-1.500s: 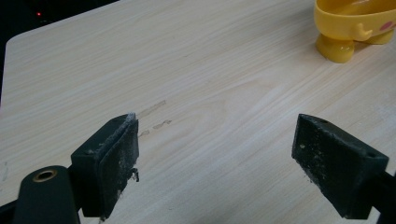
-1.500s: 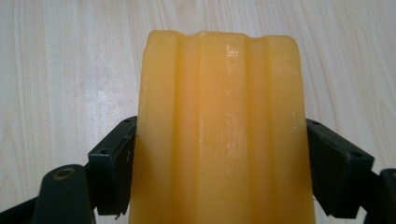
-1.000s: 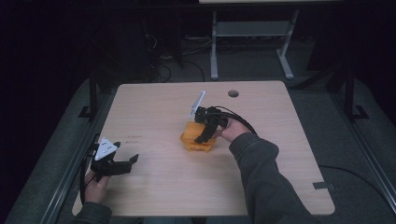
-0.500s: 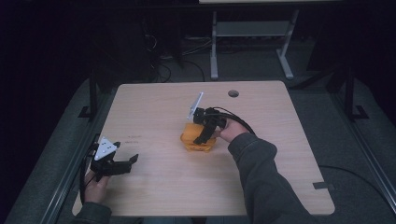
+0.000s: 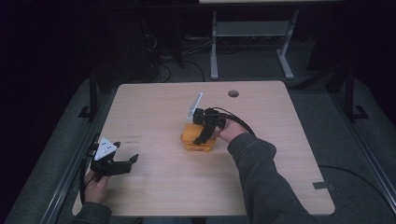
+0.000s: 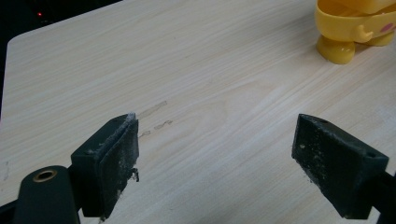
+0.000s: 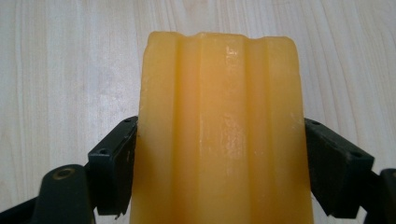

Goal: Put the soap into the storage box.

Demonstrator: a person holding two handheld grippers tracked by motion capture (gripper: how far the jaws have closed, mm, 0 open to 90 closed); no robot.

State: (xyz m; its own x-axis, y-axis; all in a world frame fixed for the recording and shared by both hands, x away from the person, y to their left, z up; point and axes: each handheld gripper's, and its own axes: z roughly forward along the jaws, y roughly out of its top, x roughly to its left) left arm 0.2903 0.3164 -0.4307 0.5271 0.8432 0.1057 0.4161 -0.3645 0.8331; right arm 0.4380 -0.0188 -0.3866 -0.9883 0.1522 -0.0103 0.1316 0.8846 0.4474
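Landmark: yellow toy container (image 5: 198,139), a glossy plastic piece with a stubby foot and pink spot seen in the left gripper view (image 6: 355,28); stands near the middle of the table (image 5: 154,107).
Right gripper (image 5: 204,135): over the yellow toy container, jaws down either side of its ribbed yellow top (image 7: 219,130); both pads touch its flanks, so it reads as clamped on it.
Left gripper (image 5: 122,164): well apart from the container, toward the table's near left corner; jaws wide apart, nothing between them (image 6: 215,154), bare wood below.
Done: grasp looks made.
Left: lift or move not yet evident; container appears to sit on the table. Whether the top part is a separate lid, cannot tell.
Surface: pale wood-grain laminate, rounded corners, cable hole (image 5: 233,93) beyond the container near the far edge; faint scuff marks (image 6: 154,116) between the left gripper and the container.
Room: dark; grey floor, metal stand legs (image 5: 252,42) and loose cables (image 5: 173,56) beyond the far edge.
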